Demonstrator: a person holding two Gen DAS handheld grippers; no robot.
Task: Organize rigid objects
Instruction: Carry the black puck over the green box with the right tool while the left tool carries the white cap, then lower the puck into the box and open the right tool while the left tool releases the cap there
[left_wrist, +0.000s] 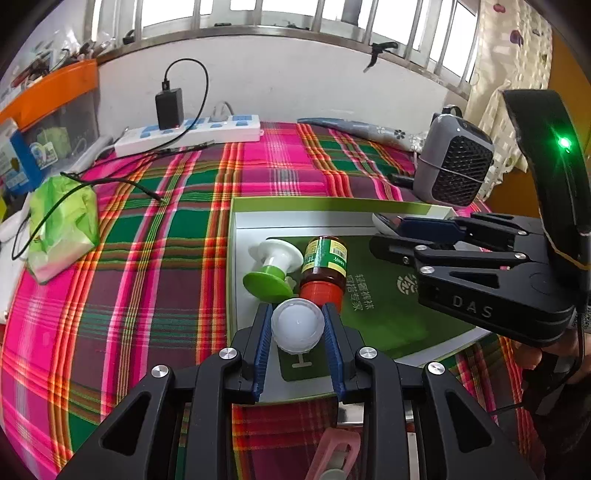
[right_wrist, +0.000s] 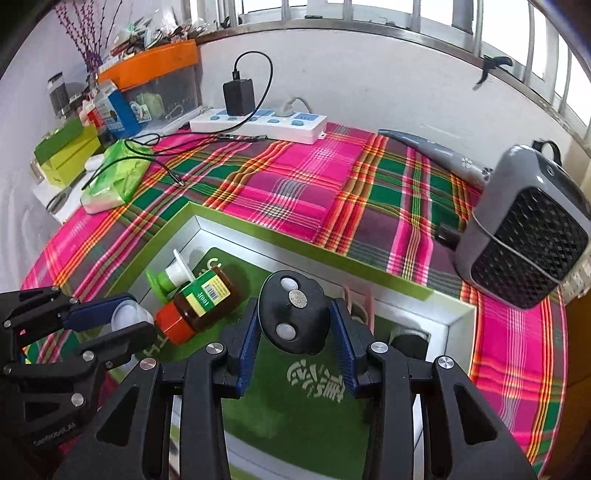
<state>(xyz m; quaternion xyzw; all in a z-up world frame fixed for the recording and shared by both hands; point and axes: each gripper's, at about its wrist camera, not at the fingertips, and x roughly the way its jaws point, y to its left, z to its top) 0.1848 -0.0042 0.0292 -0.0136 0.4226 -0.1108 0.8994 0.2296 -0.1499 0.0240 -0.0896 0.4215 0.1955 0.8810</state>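
Now left tongs (left_wrist: 297, 325) grip a white cap (left_wrist: 297, 324); right tongs (right_wrist: 293, 317) a black remote (right_wrist: 293, 317).

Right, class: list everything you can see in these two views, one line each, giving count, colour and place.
Box: one, green rim, on the cloth.
Brown bottle: one, red cap, lying in the box.
Spool: one, white and green, beside the bottle.
White cap: one, between the left gripper's pads.
Black remote: one, between the right gripper's pads.
Plaid cloth: one, pink and green, covering the table.
Power strip: one, white, by the wall, black charger plugged in.
Small heater: one, grey, right side.
Tissue pack: one, green, left side.
Orange-lidded bin: one, back left.
Left gripper: black, blue pads.
Right gripper: black, blue pads.
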